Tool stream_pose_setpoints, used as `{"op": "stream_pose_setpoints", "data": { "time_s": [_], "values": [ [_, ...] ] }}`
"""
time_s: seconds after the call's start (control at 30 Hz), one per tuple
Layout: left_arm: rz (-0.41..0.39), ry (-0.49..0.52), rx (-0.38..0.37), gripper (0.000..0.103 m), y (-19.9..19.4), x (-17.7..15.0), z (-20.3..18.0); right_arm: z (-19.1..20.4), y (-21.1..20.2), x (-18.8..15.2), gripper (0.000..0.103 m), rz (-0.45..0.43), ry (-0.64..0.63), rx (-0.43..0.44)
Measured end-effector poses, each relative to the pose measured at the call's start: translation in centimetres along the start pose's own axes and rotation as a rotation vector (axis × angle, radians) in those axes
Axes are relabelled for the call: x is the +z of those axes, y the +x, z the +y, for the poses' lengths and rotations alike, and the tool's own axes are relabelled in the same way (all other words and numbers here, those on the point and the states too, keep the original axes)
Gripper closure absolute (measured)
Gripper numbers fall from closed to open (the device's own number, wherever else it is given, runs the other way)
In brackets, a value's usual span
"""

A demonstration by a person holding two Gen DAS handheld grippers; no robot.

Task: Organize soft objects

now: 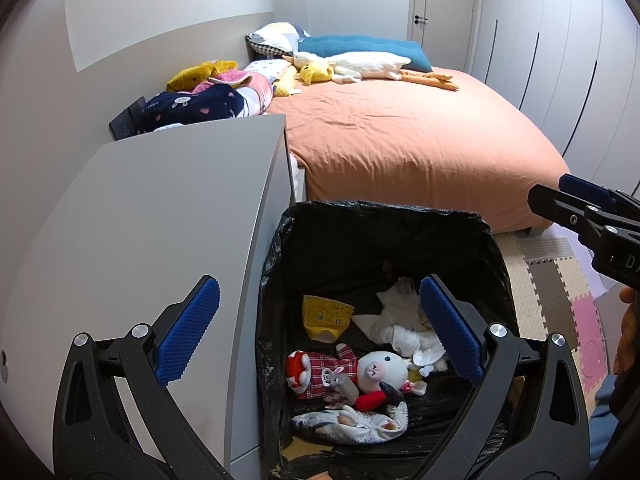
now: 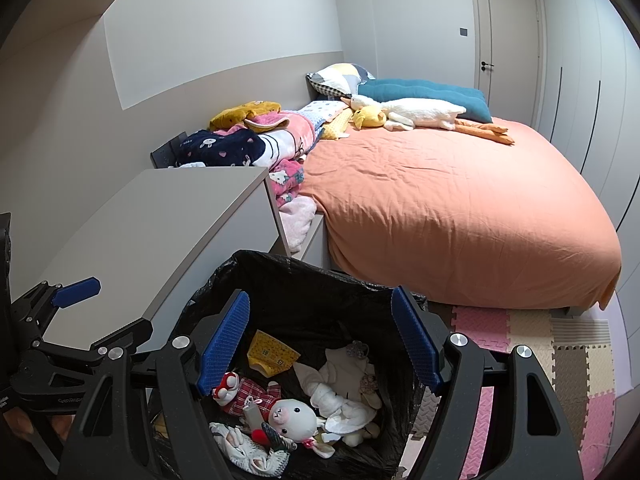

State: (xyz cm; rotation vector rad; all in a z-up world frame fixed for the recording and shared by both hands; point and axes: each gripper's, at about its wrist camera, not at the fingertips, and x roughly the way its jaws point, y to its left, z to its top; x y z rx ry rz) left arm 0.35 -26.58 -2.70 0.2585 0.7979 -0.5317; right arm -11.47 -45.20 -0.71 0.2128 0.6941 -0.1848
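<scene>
Toys (image 1: 352, 376) lie deep in the black bin (image 1: 280, 240). Both claws, left claw (image 1: 320, 332) and right claw (image 2: 320, 344), hang wide over it, holding nothing. More toys wait far off on the bed (image 1: 400, 128). Next, a claw should go there, steering clear of the grey desk (image 1: 160, 200).

Soft toys (image 1: 352, 372) lie in the lined bin (image 1: 280, 280), right of the cabinet (image 1: 160, 220). Behind it stands the bed (image 1: 400, 132), with a goose plush (image 1: 360, 65) before the pillows (image 1: 360, 46).
</scene>
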Motion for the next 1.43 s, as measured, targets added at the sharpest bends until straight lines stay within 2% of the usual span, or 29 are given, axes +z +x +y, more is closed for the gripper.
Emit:
{"op": "stream_pose_setpoints", "data": {
  "time_s": [0.5,1.13,1.43],
  "values": [
    [0.018,-0.023,-0.006,0.006,0.15,0.3,0.51,-0.04,-0.03,-0.07,0.029,0.002,0.001,-0.001],
    [-0.02,-0.003,-0.017,0.006,-0.38,0.26,0.12,-0.36,-0.22,-0.5,0.029,0.002,0.0,-0.003],
    [-0.003,-0.017,-0.011,0.006,-0.11,0.23,0.32,-0.34,-0.18,-0.49,0.029,0.005,-0.001,-0.001]
  ]
}}
